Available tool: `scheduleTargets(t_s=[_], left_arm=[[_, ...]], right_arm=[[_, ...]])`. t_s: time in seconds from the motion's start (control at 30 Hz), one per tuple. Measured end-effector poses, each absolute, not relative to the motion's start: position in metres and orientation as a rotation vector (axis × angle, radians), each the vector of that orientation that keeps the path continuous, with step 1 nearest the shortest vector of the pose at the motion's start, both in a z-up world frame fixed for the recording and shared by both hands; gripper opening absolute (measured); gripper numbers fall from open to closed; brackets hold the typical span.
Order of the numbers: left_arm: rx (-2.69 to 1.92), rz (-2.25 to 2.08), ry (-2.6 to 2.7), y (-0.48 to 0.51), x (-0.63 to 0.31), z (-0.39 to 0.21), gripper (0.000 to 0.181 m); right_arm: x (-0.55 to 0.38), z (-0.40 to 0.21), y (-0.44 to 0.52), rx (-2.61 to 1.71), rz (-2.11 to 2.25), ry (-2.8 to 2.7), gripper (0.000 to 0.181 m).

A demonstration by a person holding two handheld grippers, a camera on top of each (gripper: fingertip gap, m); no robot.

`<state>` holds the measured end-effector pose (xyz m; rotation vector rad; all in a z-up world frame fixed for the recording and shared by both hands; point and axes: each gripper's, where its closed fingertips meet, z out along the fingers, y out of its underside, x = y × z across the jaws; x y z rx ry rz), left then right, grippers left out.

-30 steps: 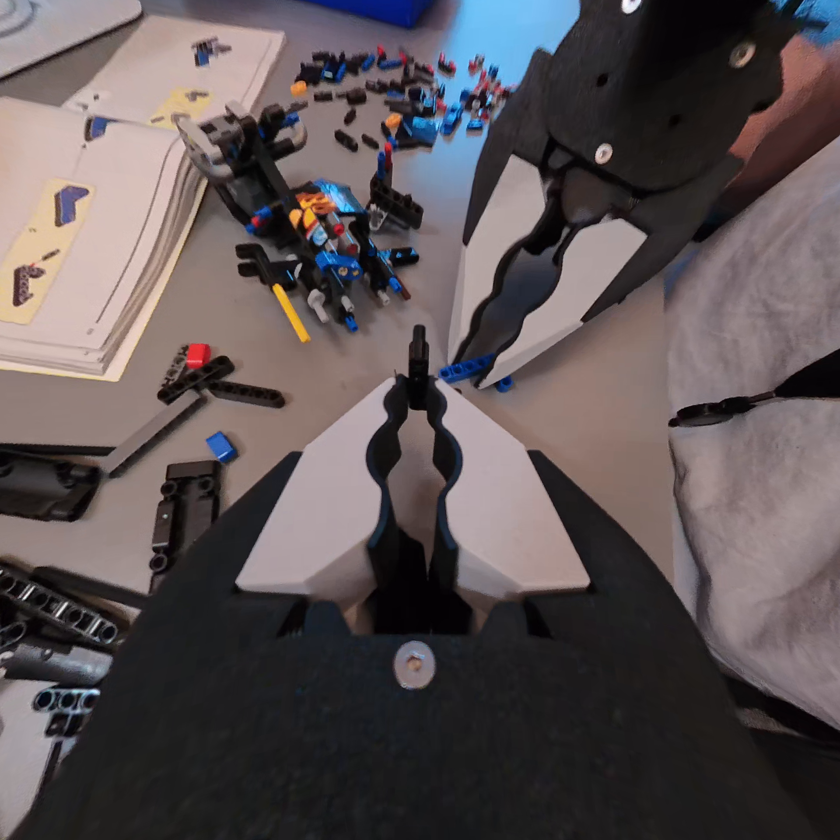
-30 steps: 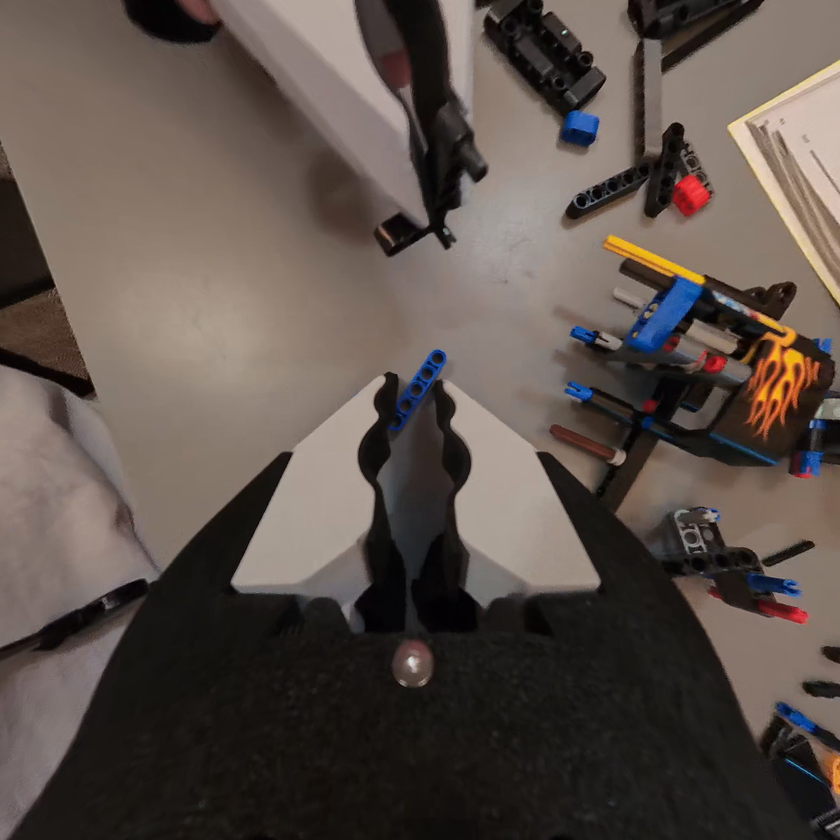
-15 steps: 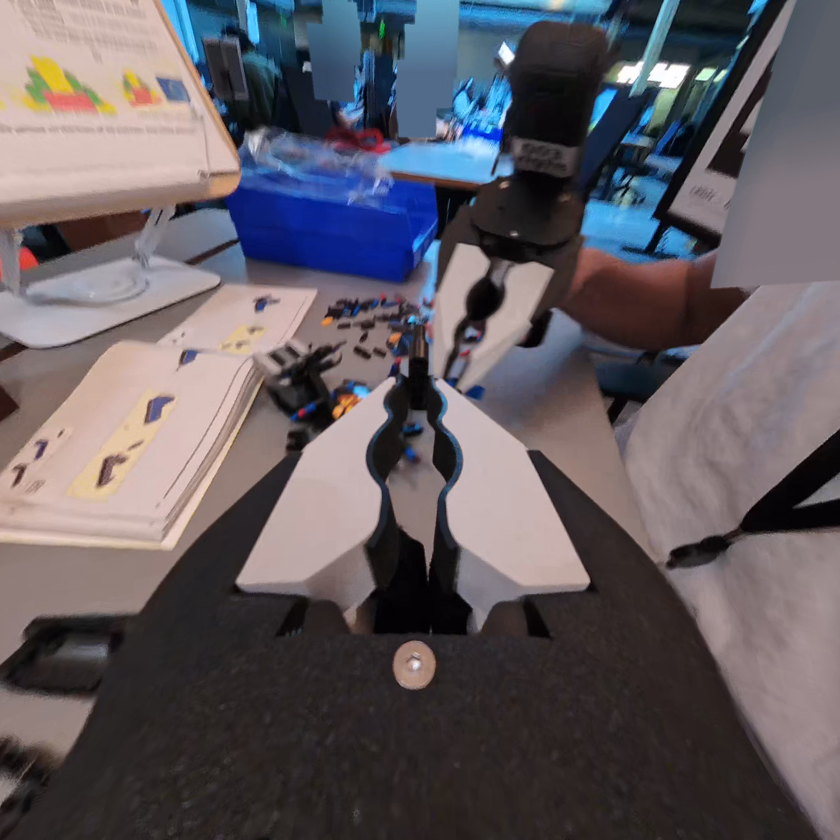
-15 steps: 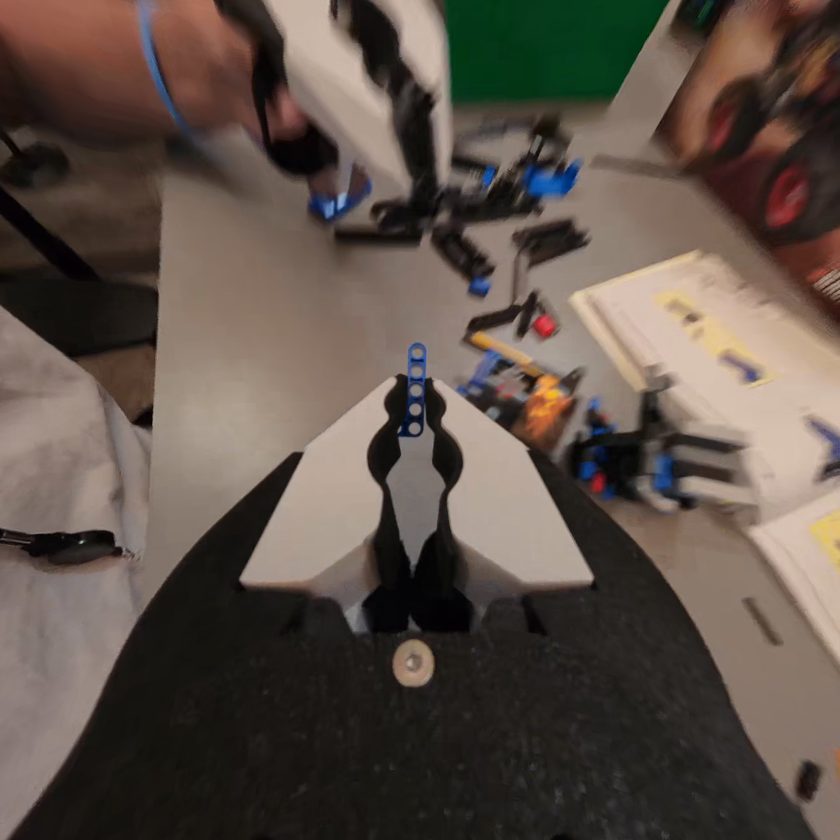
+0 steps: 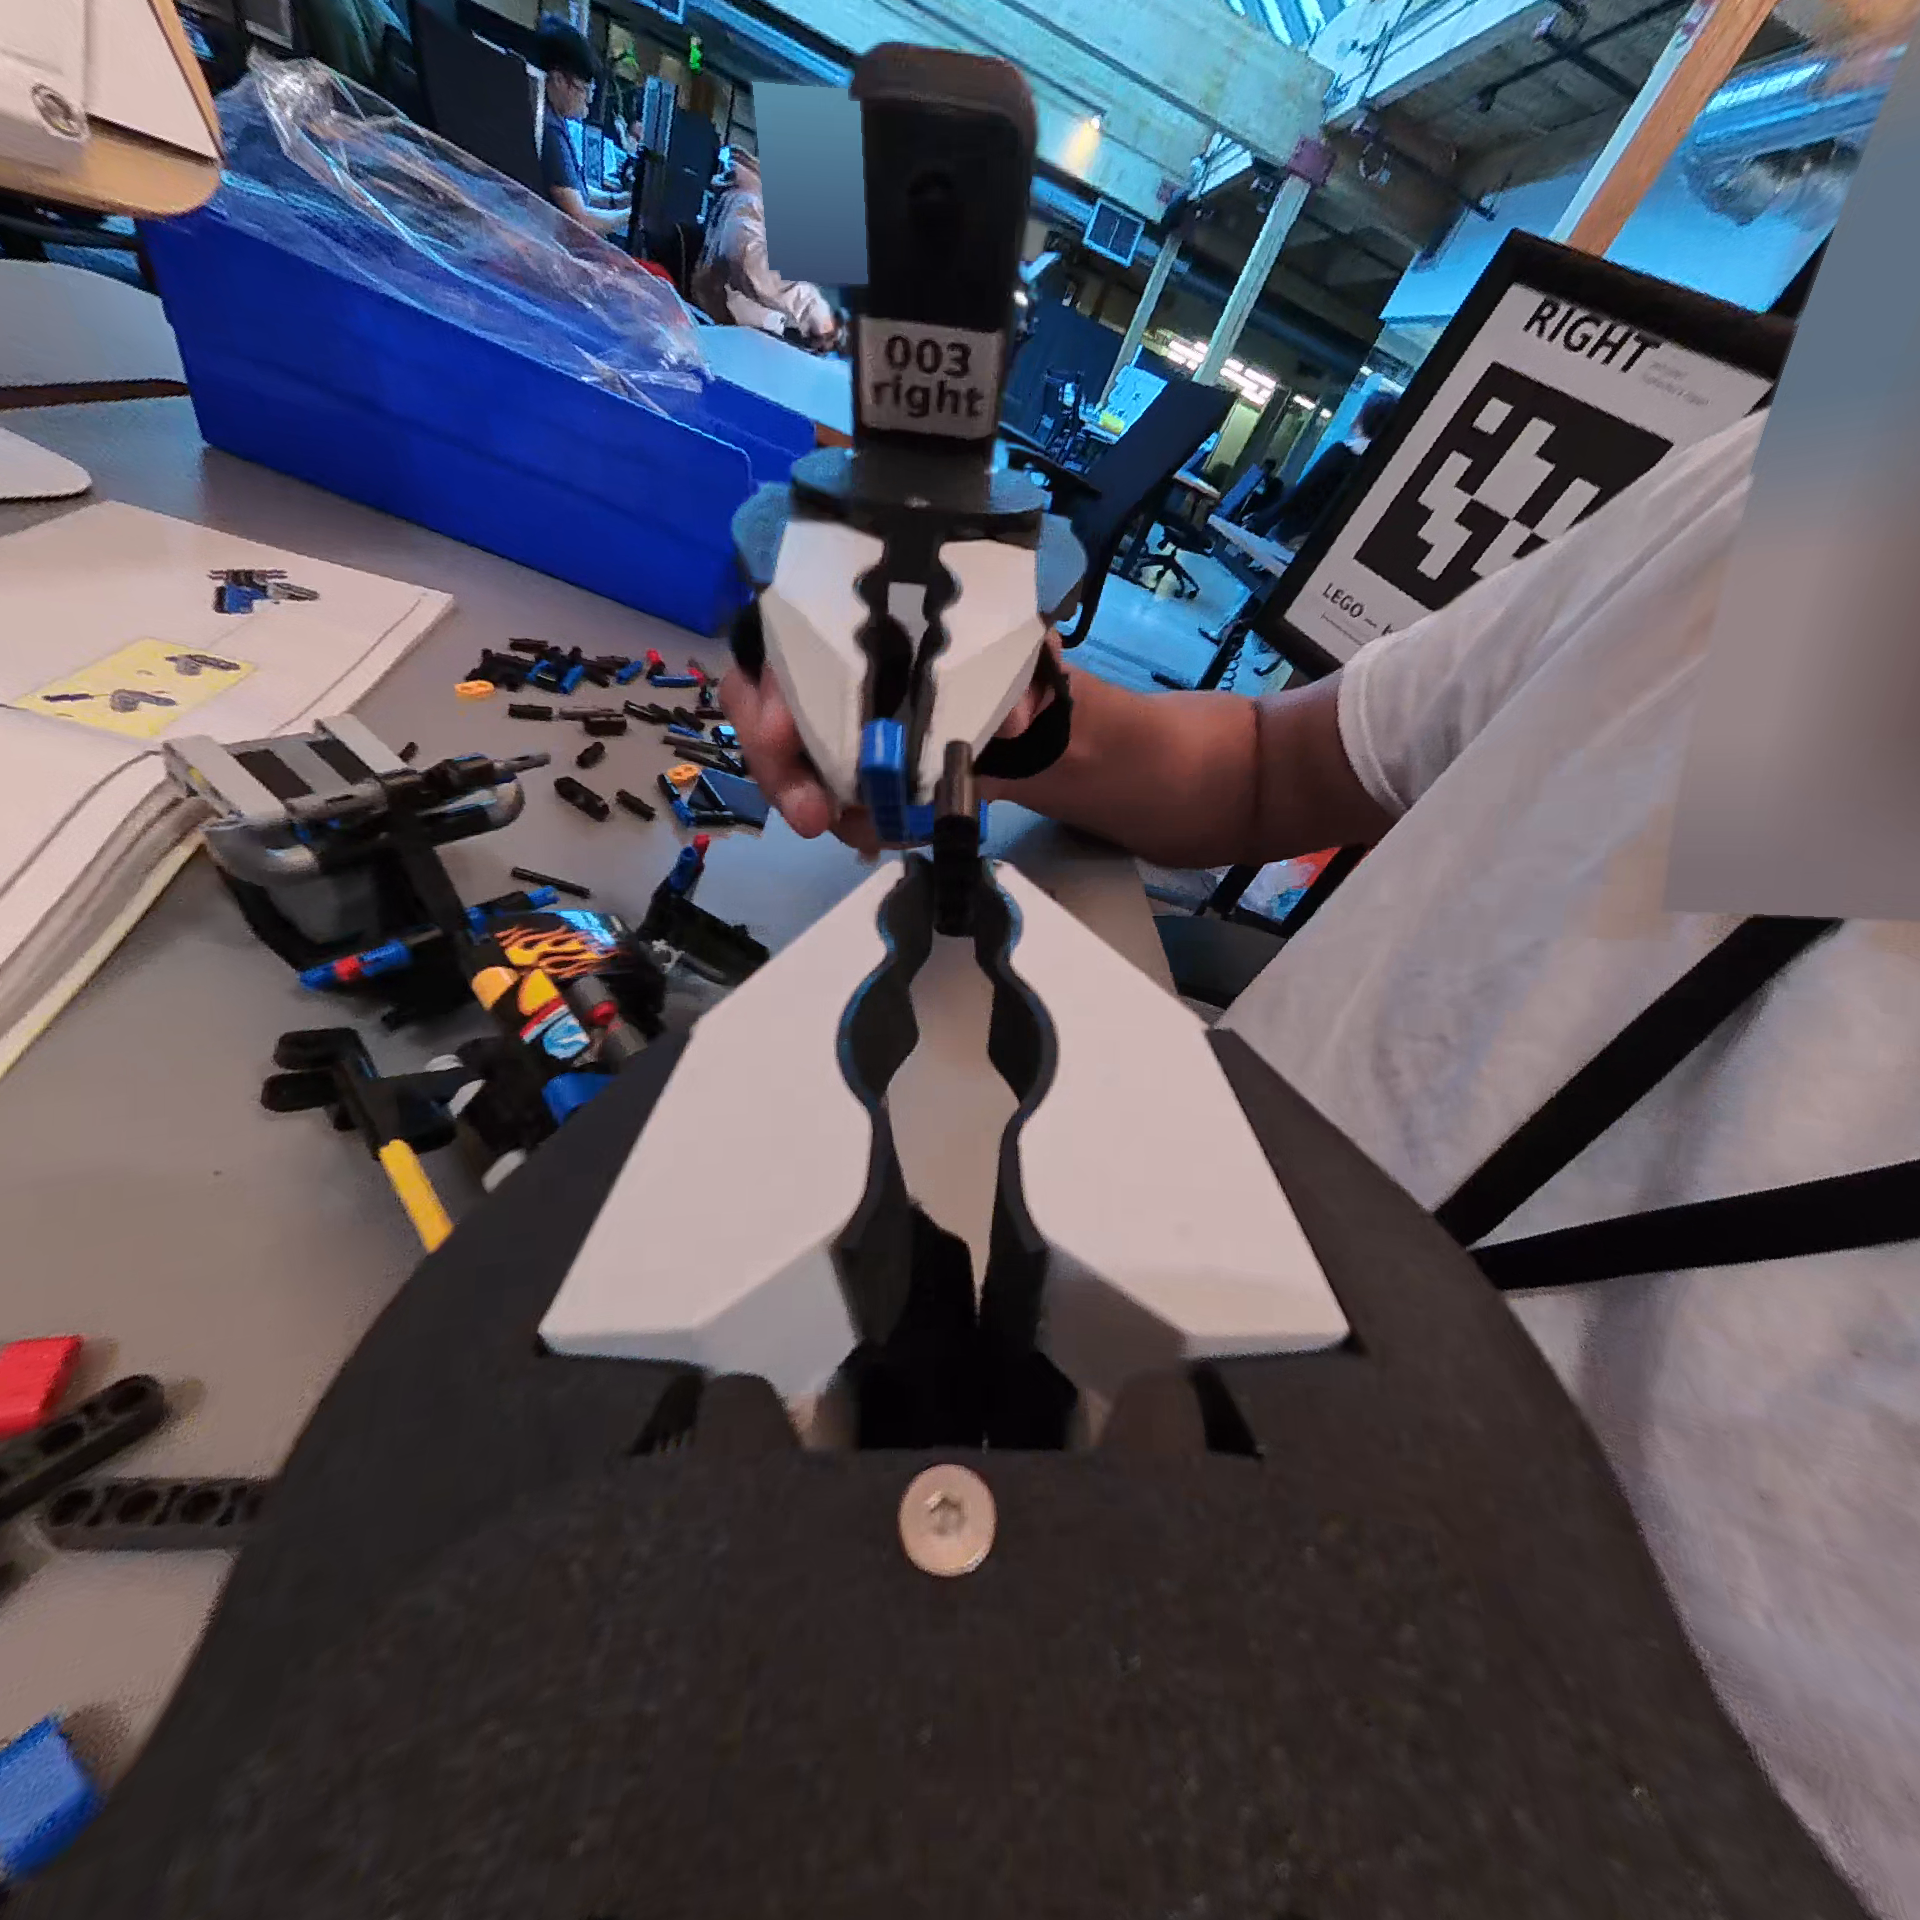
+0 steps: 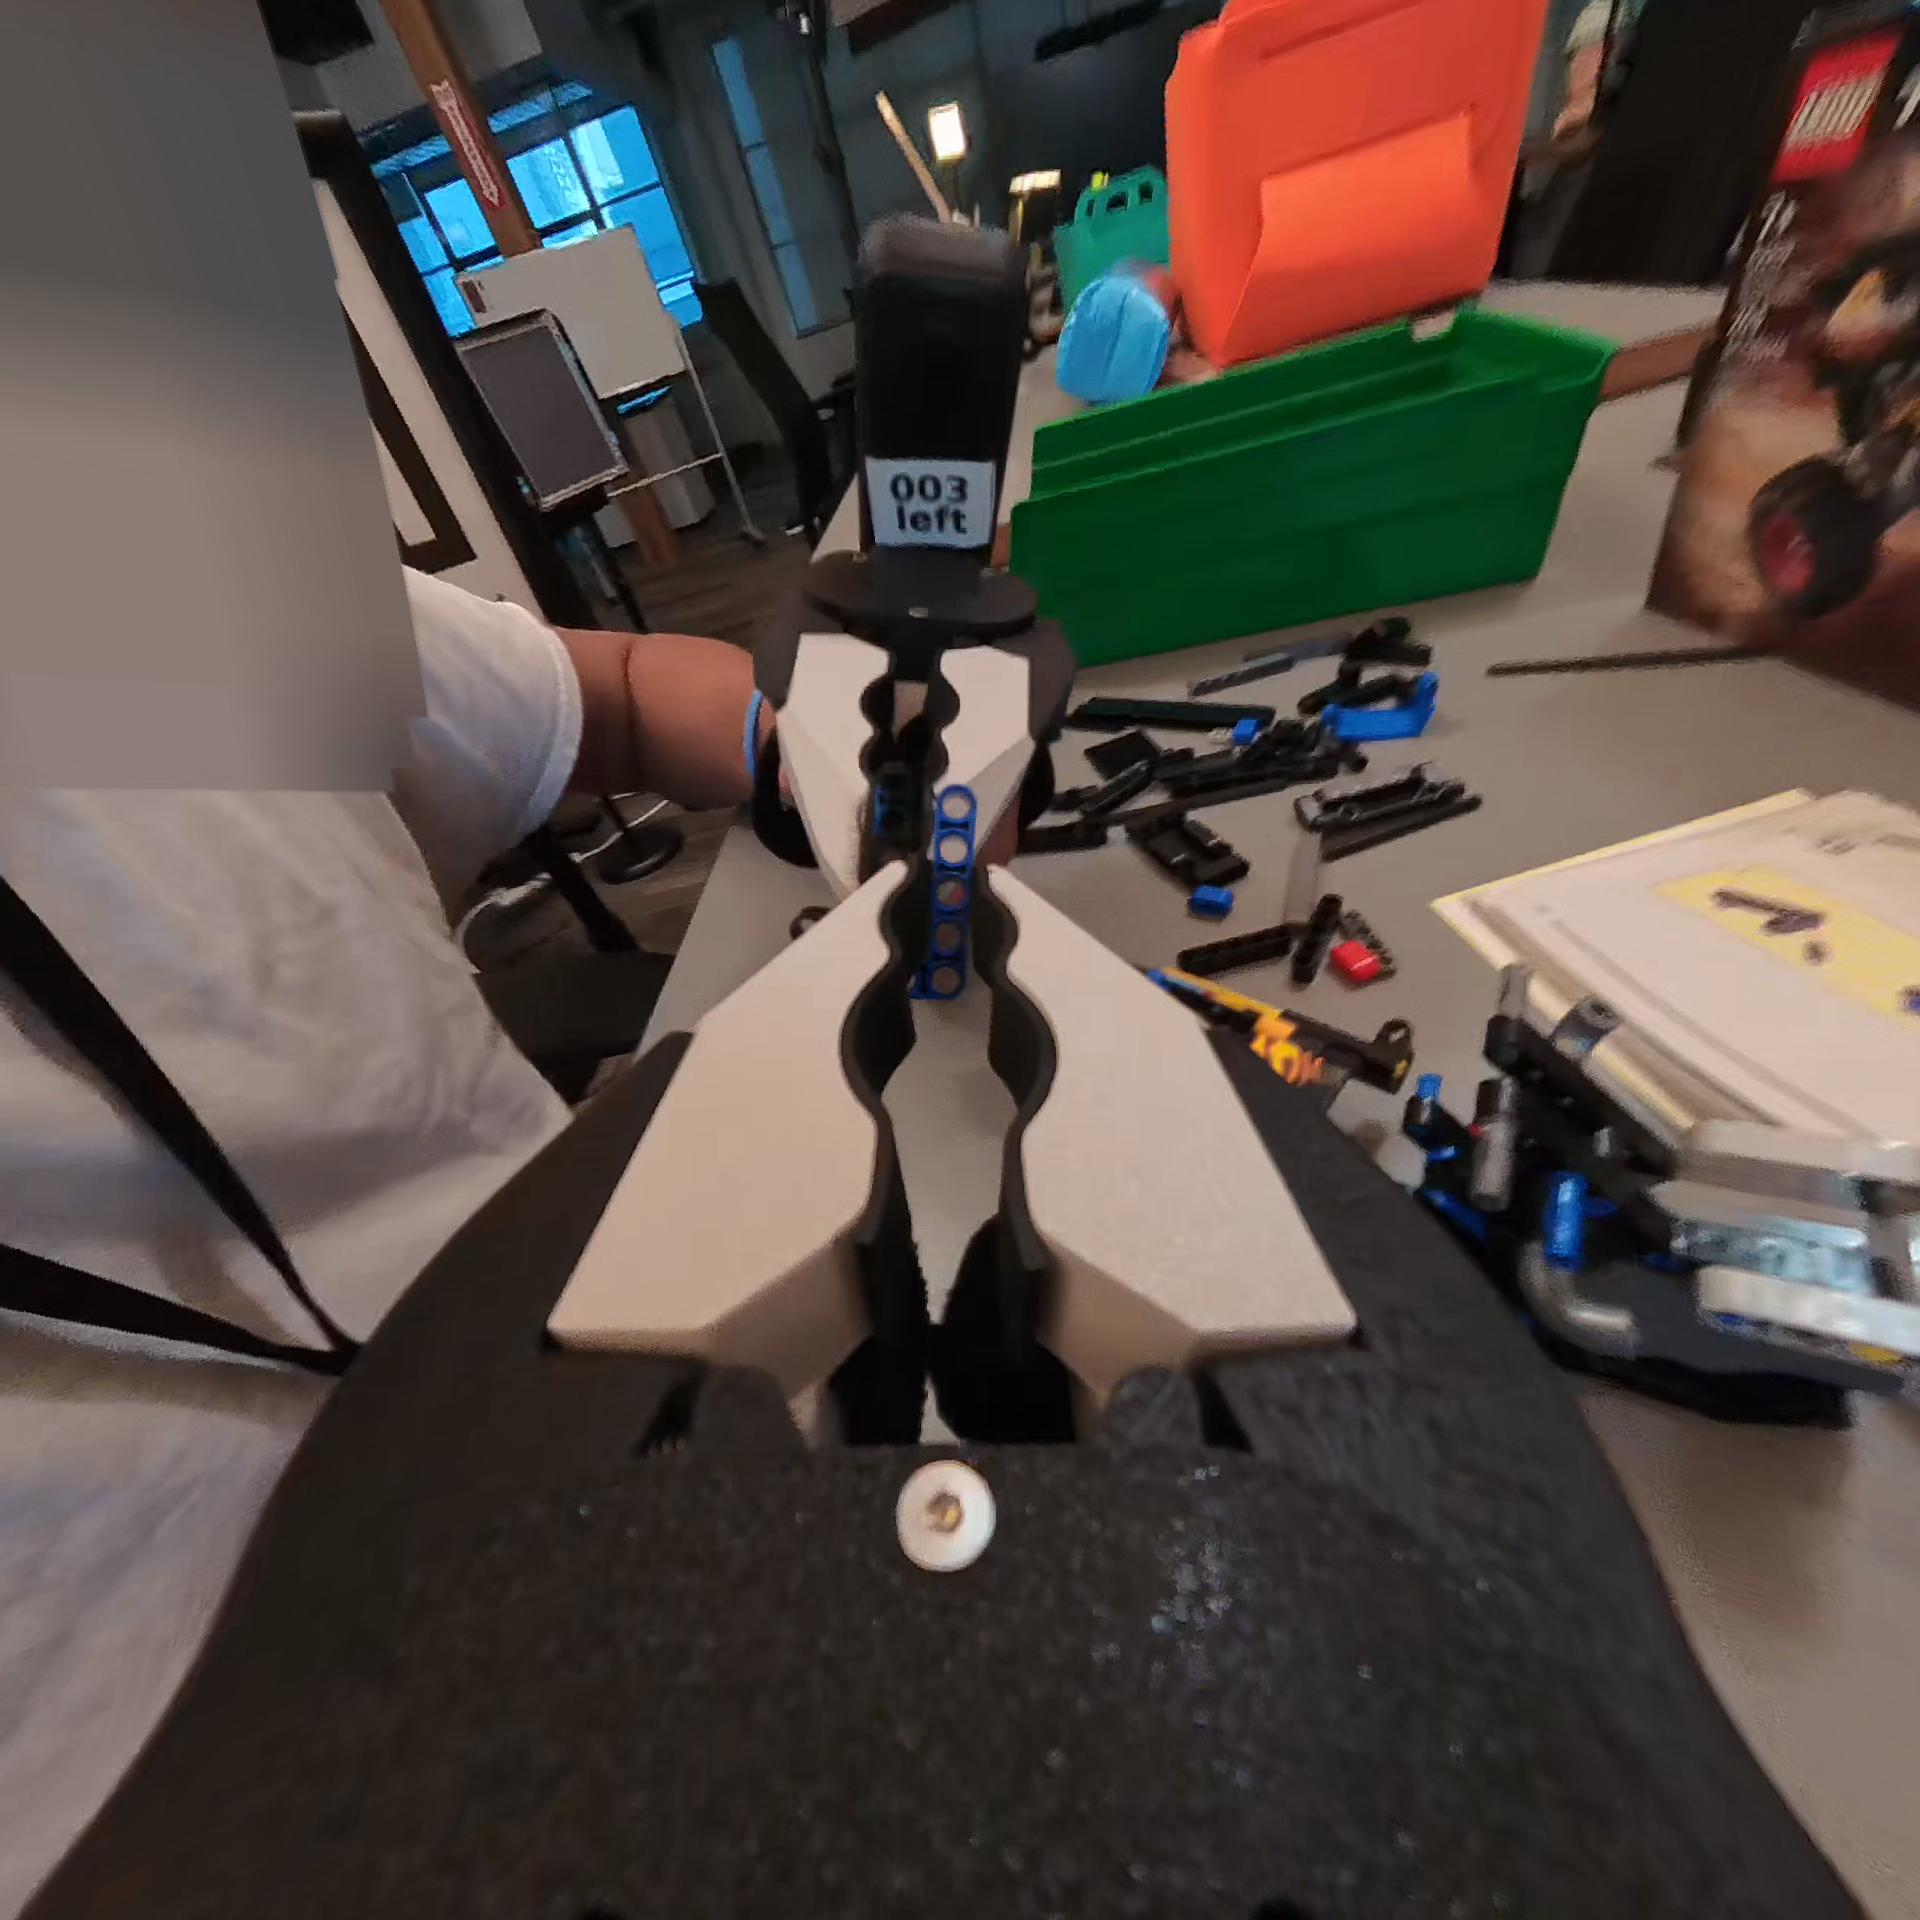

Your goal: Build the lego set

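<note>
Both grippers have come up off the table and now face each other tip to tip. Left gripper (image 5: 951,883) pinches a black pin (image 5: 954,821), right gripper (image 6: 940,883) clamps a blue beam (image 6: 948,894). Looks like the joining step; next needs the pin lined up with a beam hole.

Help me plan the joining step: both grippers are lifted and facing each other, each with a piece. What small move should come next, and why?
Probably ease the left gripper forward so its black pin meets a hole in the blue beam held by the right gripper. Both pieces are clamped, nearly tip to tip above the table, but whether they touch is unclear.
</note>
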<state>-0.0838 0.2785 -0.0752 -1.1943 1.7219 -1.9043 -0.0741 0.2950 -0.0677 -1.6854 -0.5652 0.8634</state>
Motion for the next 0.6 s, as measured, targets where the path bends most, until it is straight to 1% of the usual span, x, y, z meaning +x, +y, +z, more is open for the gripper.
scheduleTargets(t_s=[0.23,0.47,0.6], left_arm=[[-1.294,-1.926,1.692,0.289,-0.084,-0.083,0.006],[-1.345,-1.972,1.686,0.293,-0.083,-0.088,0.006],[-1.347,-1.925,1.748,0.29,-0.085,-0.095,0.006]], right_arm=[[-0.08,-0.07,0.298,-1.667,1.027,-0.48,0.007],[-0.081,-0.077,0.303,-1.674,1.003,-0.469,0.006],[-0.083,-0.078,0.303,-1.676,0.999,-0.487,0.006]])
